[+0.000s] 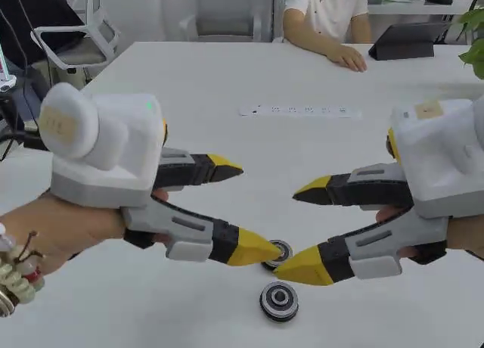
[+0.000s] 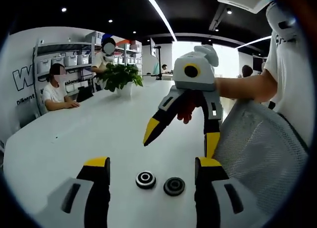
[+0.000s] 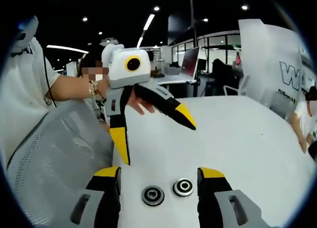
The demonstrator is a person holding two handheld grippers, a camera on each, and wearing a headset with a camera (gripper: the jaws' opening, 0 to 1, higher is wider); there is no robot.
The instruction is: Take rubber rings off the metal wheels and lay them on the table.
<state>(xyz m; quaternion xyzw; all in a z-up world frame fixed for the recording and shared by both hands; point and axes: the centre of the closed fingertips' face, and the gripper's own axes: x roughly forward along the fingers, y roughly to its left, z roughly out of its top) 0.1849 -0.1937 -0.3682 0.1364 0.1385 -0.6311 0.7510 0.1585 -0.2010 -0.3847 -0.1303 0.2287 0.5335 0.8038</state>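
Rubber rings are judged to be seated on both metal wheels, which lie flat and close together on the white table (image 1: 227, 76), near the person's edge. Two wheels are counted: a nearer wheel (image 1: 279, 300) and a farther wheel (image 1: 281, 250), the latter lying between the lower yellow tips of the two grippers. The left gripper (image 1: 259, 209) is held with its jaws spread wide and nothing between them, and the right gripper (image 1: 286, 233) likewise. The approach is judged to be the step in hand, with no ring yet removed. Next, one wheel would need to be pinned by one claw while its ring is pinched and peeled off by the other.
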